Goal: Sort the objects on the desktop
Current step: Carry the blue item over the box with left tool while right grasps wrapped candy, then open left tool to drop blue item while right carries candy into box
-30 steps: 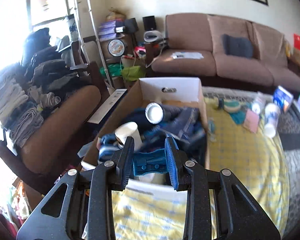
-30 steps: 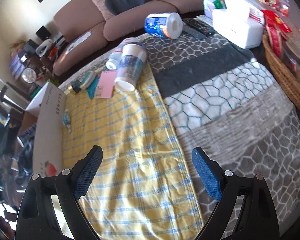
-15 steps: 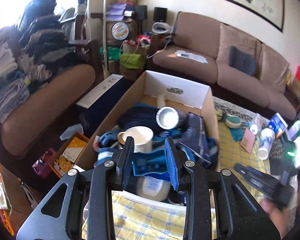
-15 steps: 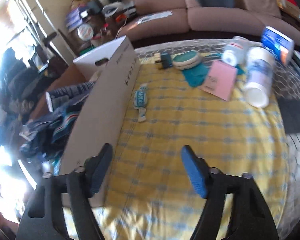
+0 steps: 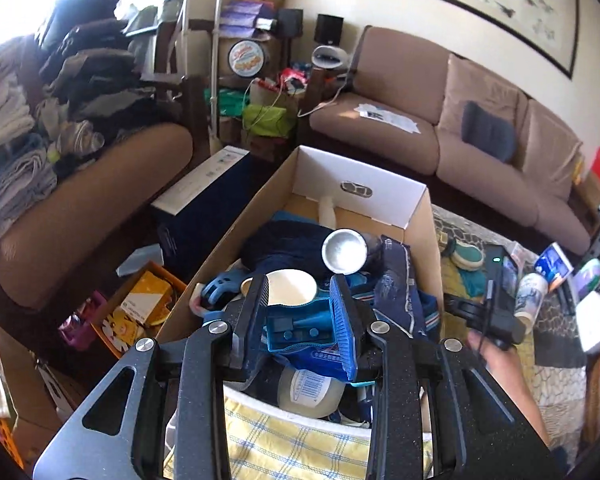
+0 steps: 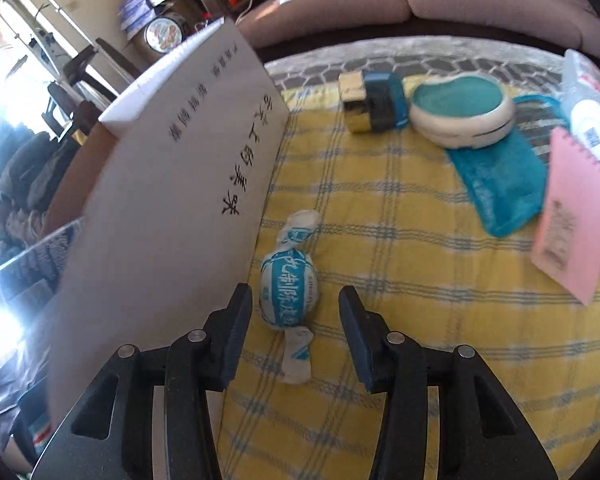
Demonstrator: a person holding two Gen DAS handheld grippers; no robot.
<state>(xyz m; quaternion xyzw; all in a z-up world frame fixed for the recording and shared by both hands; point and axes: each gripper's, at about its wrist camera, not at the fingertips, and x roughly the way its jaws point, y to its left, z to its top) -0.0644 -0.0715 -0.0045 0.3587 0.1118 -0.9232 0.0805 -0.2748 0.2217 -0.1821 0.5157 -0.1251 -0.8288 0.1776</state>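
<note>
We see the wrapped candy (image 6: 289,294) on yellow cloth (image 6: 400,320) beside box wall (image 6: 172,216), between our right gripper (image 6: 296,334) jaws, closing, not yet touching, left gripper (image 5: 304,320) clamped on blue plastic piece (image 5: 300,326) over box.

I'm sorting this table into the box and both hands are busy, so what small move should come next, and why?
Probably let the left gripper release the blue plastic piece it holds: it hangs over the open cardboard box. Meanwhile the right gripper has its jaws closing around the wrapped candy on the yellow cloth, not yet touching.
</note>
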